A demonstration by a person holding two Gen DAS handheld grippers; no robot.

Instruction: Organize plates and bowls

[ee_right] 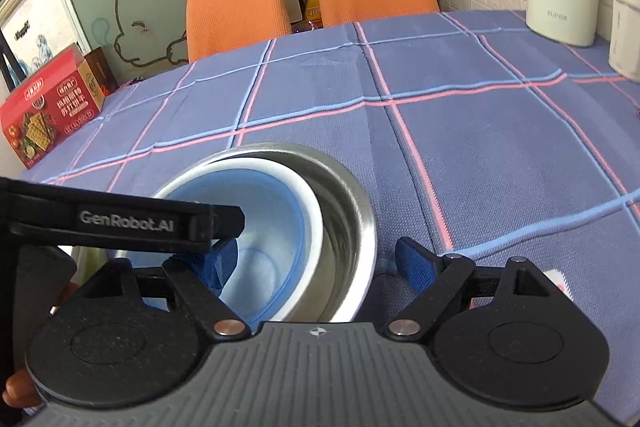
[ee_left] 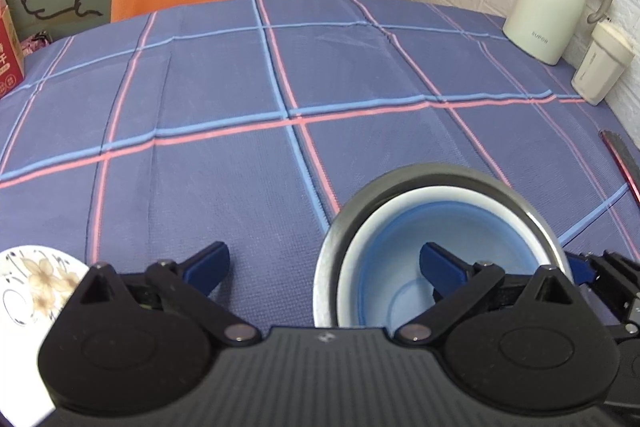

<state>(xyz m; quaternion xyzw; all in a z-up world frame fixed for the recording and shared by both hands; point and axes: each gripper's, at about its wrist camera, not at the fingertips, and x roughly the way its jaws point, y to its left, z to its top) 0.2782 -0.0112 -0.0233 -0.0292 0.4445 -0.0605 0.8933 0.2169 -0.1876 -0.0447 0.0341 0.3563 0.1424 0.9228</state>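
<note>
The room light is falling evenly and fairly brightly, with soft, faint shadows pooling just beneath the left gripper (ee_left: 324, 265) and right gripper (ee_right: 308, 261). Glare is gleaming along the steel bowl (ee_right: 352, 211) wall between the right gripper's fingers. Both fisheye views are bending the tablecloth (ee_left: 240, 147) stripes into curves ahead of the grippers, and dark vignetting is cutting the corners. The flowered plate (ee_left: 36, 279) beside the left finger is looking washed out and slightly blurred.
</note>
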